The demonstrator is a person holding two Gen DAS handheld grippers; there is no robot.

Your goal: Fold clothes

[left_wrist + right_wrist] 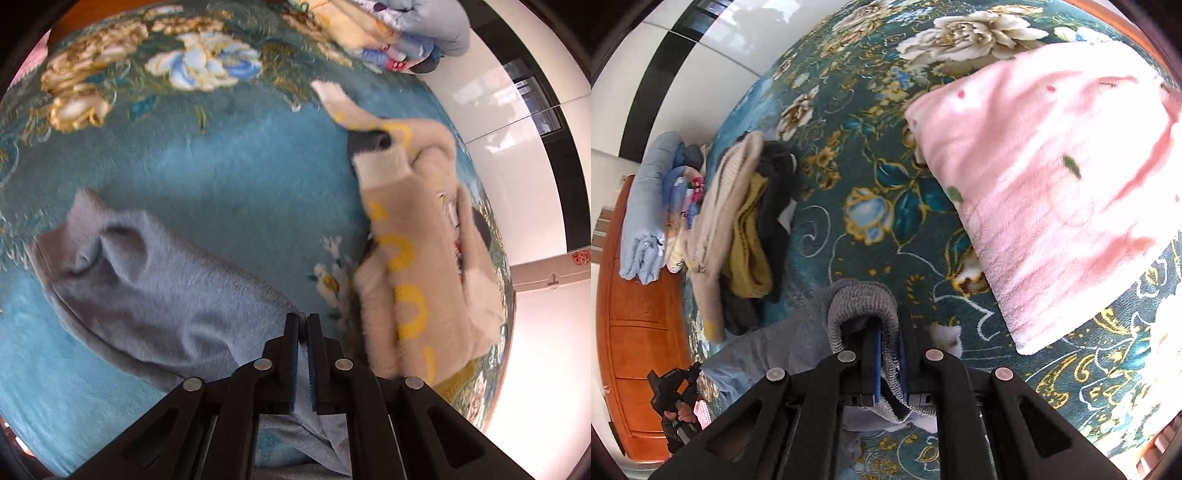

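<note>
A grey-blue knit sweater (155, 280) lies spread across the teal floral blanket (229, 177). My left gripper (303, 325) is shut on the sweater's near edge, with fabric running between the jaws. In the right wrist view, my right gripper (886, 332) is shut on the sweater's ribbed grey hem (862, 301), which loops up over the fingertips. More of the sweater (768, 350) hangs to the left there. The left gripper (677, 391) and the hand holding it show at the lower left of the right wrist view.
A folded beige sweater with yellow rings (417, 251) lies right of the left gripper. A pile of beige, mustard and black clothes (746, 229) and folded blue bedding (646, 214) sit at the left. A pink fleece blanket (1052, 184) lies at the right. A wooden bed frame (635, 314) borders the bed.
</note>
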